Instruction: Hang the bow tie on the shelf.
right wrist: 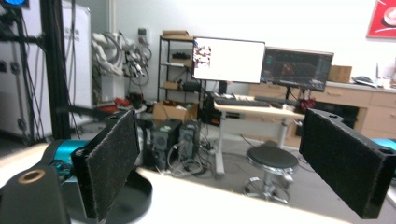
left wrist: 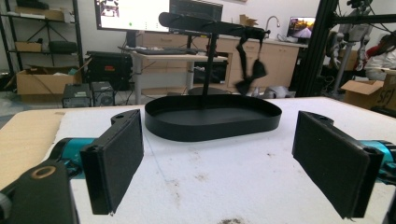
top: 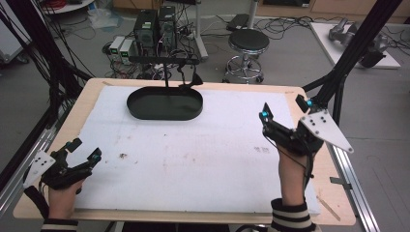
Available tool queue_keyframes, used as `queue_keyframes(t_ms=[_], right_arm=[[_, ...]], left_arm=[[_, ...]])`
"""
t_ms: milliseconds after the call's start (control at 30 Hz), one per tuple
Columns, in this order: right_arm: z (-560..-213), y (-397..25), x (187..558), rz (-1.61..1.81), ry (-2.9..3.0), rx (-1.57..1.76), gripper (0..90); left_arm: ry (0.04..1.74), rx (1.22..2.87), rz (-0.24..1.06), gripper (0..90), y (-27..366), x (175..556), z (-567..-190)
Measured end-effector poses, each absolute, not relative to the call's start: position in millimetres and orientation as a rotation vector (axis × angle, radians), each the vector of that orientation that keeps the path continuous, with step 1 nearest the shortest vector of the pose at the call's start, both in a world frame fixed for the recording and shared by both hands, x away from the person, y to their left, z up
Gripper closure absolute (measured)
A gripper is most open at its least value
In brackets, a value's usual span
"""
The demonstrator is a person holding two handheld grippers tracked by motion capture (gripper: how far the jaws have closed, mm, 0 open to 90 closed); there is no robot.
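A black oval tray [top: 164,116] lies at the back middle of the white board [top: 193,159]. From the tray rises a thin black stand [top: 166,67] with a crossbar, and a small black item [top: 191,80] hangs from that bar. My left gripper [top: 86,150] rests open at the board's near left corner, pointing toward the tray. In the left gripper view, the left gripper [left wrist: 220,126] holds nothing, with the tray [left wrist: 210,134] and hanging item [left wrist: 250,74] ahead. My right gripper [top: 285,110] is raised at the right, open. The right gripper [right wrist: 223,116] is empty.
The wooden table edge [top: 92,89] borders the board. A black frame post [top: 341,79] stands close behind the right gripper. Beyond the table on the floor are a round stool [top: 248,42], computer towers [top: 154,26] and cables.
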State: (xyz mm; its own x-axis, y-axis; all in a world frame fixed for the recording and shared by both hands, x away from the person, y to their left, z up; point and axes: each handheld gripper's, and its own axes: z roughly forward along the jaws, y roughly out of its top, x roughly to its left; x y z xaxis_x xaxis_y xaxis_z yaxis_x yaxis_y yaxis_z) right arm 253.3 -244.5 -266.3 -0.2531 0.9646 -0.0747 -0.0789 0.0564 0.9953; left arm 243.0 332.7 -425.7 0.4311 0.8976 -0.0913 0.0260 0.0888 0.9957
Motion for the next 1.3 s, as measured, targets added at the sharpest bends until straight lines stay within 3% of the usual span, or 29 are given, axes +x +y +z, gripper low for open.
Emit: queue_keyframes(t_ms=[200, 633, 1300], right_arm=[[-305.7, -272.5, 232.0, 1.365, 1.348, 1.020, 11.2], [-372.2, -285.8, 217.2, 1.393, 1.334, 1.037, 11.1], [-400.4, -288.7, 228.0, 1.430, 1.457, 0.962, 11.1]], left_arm=[[0.922, 1.323, 0.812, 16.8, 331.6, 246.6, -425.4], [0.926, 1.333, 0.839, 16.7, 330.1, 247.6, -426.1], [0.943, 1.331, 0.863, 15.4, 330.5, 247.3, -426.1]])
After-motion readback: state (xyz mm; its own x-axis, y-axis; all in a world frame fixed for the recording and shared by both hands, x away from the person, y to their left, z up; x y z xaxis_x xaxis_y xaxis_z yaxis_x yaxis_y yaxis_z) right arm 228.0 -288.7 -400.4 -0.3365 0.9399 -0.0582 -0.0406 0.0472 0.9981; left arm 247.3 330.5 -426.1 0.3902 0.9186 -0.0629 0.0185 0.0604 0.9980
